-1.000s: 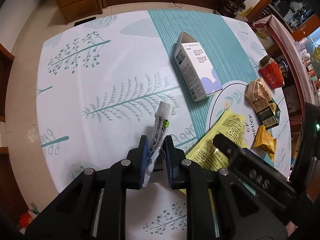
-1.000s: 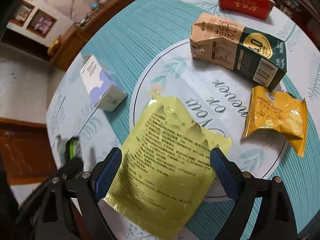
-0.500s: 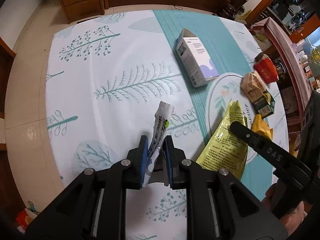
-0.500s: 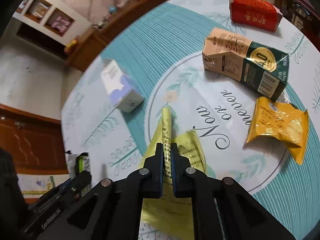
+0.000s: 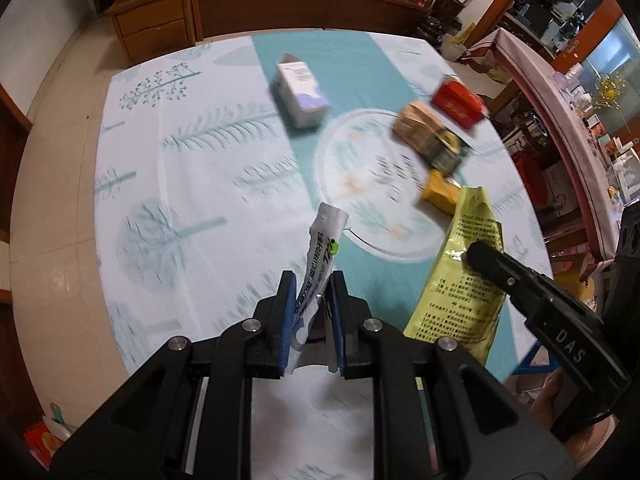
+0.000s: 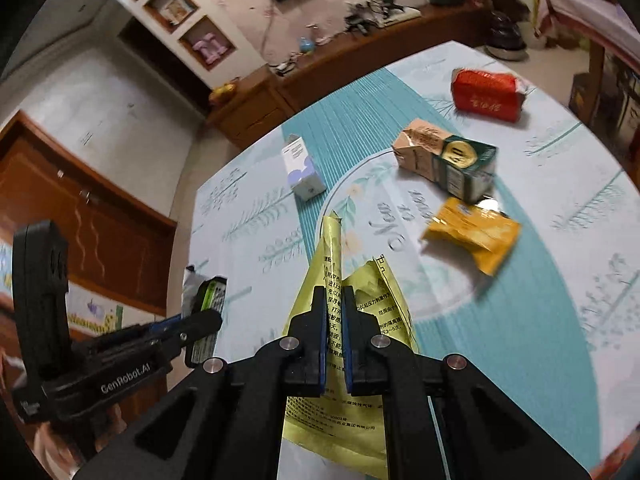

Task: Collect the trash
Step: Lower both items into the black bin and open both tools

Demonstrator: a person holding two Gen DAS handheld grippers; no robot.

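Observation:
My left gripper [image 5: 311, 280] is shut on a crumpled white wrapper [image 5: 323, 240] with dark print and a green mark, held above the table. My right gripper [image 6: 335, 294] is shut on a yellow-green foil pouch [image 6: 352, 420], folded between the pads and lifted off the cloth; that pouch [image 5: 464, 280] hangs at the right of the left wrist view with the right gripper [image 5: 480, 252] on it. On the table remain a white-and-purple carton [image 6: 302, 170], a tan-and-green carton [image 6: 448, 158], a small orange packet [image 6: 476, 236] and a red packet [image 6: 486, 94].
The round table wears a white-and-teal leaf-print cloth [image 5: 192, 184]. A wooden sideboard [image 5: 304, 4] and a drawer cabinet [image 5: 152, 28] stand beyond it. A long draped table [image 5: 568, 120] runs along the right. Tiled floor [image 5: 48, 208] lies to the left.
The right gripper went from open around the flat yellow-green pouch to shut on it and lifted it, folding it. Both grippers rose and drew back from the table with their items.

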